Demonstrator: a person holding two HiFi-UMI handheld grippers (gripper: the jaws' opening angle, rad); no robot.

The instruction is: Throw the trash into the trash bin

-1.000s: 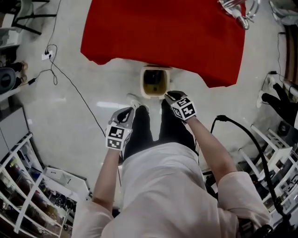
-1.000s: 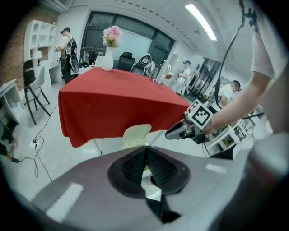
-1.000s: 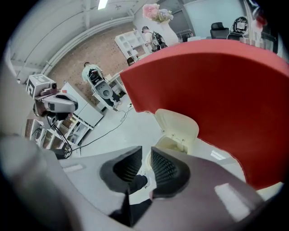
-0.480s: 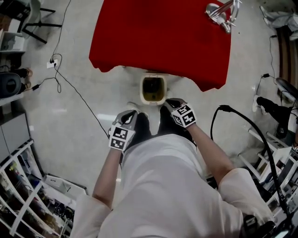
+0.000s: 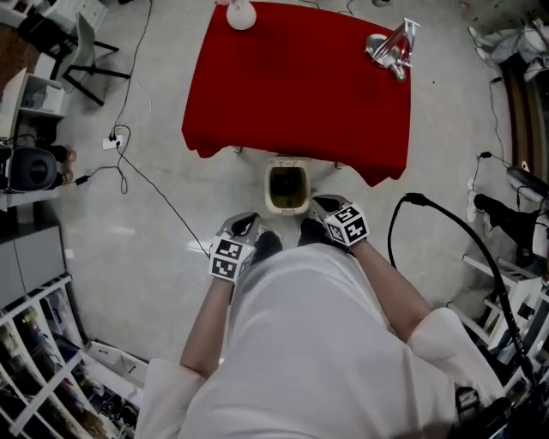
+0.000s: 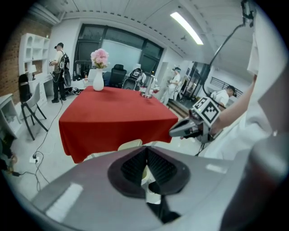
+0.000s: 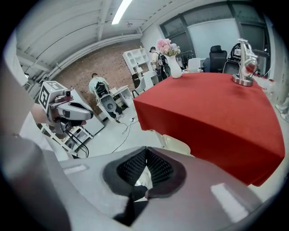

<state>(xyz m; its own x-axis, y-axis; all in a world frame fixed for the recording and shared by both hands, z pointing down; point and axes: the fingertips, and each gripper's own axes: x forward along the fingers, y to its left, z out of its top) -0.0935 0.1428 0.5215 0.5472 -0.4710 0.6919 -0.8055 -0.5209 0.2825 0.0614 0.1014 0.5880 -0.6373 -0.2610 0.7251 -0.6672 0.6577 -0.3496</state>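
Your left gripper: the jaws are together and the ribbed pads meet at the tips. Something pale shows through the gap below the pads. I can't tell if it's a held scrap or just the floor behind.

Your right gripper: the jaws have just been closing and are now together at the tips, with nothing visible between the pads.

In the head view both grippers are low in front of you and angled down. The left one is over the floor. The right one is just beside the near rim of the trash bin.

The trash bin stands upright on the floor at the middle of the table's near edge, with its far end tucked under the hanging red cloth. Its inside is dark, so I can't make out any trash in it.

A white vase with pink flowers sits at the table's far left corner, and a shiny metal stand at the far right corner.

A black cable loops over the floor on your right.
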